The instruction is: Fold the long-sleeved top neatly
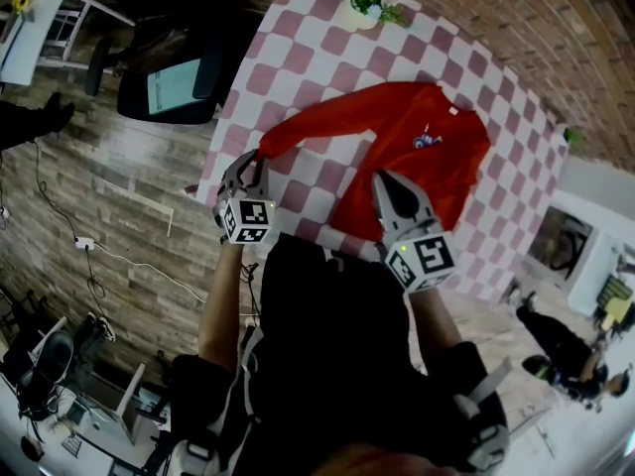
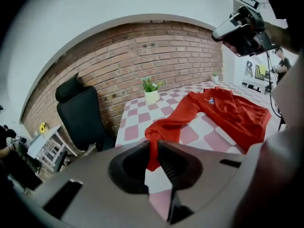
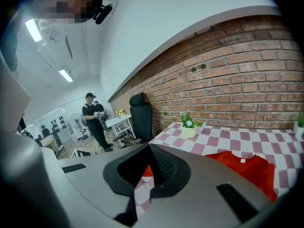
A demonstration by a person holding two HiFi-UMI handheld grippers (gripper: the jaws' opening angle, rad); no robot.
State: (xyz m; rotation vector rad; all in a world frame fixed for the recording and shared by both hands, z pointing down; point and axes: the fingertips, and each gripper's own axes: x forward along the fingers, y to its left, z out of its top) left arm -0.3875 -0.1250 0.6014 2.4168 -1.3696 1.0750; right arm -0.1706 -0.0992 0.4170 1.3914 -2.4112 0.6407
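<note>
At the left edge of the checked table [image 1: 298, 62], the left gripper [image 1: 255, 167] pinches the sleeve cuff [image 2: 153, 144] of the red long-sleeved top [image 1: 397, 137], which lies spread mid-table. Over its near hem the right gripper [image 1: 383, 182] hovers, jaws pressed together on nothing. The sleeve fold seems begun; next, carry the cuff across the body.

I work in what looks like an open office-style workroom: a brick wall [image 2: 156, 51] behind my checked counter [image 1: 298, 67], a black office chair [image 2: 80, 113], white desks [image 3: 118, 121], cables [image 1: 129, 263] trailing across the plank floor [image 1: 129, 157], strip lights [image 3: 65, 75] overhead and a person [image 3: 95, 122] standing farther back.
</note>
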